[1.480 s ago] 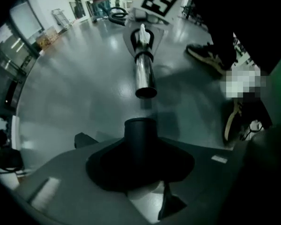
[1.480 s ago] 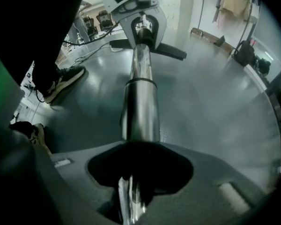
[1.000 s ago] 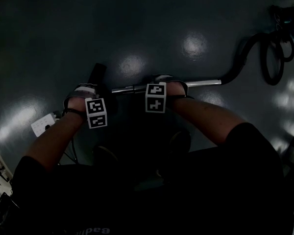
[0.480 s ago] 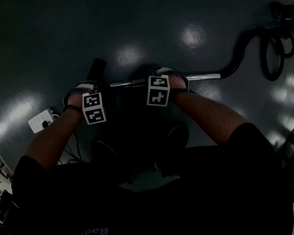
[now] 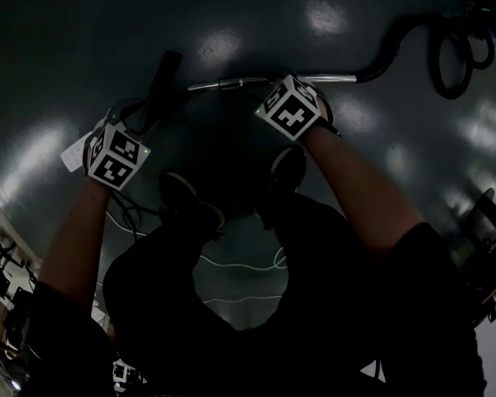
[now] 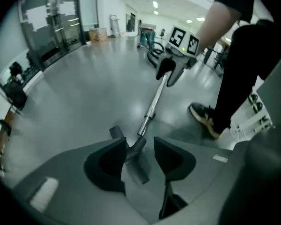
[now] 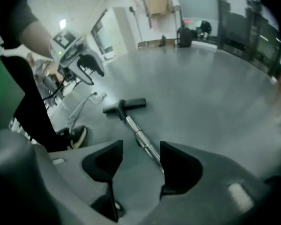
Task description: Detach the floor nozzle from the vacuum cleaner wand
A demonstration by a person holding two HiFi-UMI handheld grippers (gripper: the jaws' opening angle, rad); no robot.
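Observation:
The vacuum wand [image 5: 264, 81] lies on the dark floor, its left end meeting the black floor nozzle [image 5: 164, 79]; they look joined. Both grippers hang above it with nothing between their jaws. In the left gripper view, the open left gripper [image 6: 140, 146] looks down on the nozzle [image 6: 136, 167] and the wand [image 6: 150, 108]; its jaws have just been closing a little. The right gripper [image 7: 141, 146] is open over the wand [image 7: 145, 142], with the nozzle [image 7: 126, 105] beyond; its jaws have just been opening. In the head view only the marker cubes [image 5: 116, 157] [image 5: 291, 106] show.
A black hose [image 5: 393, 40] runs from the wand's right end to a coil [image 5: 459, 52] at the far right. A white power strip [image 5: 73, 151] with cables lies on the left. The person's shoes [image 5: 190, 203] [image 5: 288, 168] stand just behind the wand.
Both grippers have let go of the wand and risen well above it towards the camera, rolling as they rose. The wand and nozzle stay on the floor.

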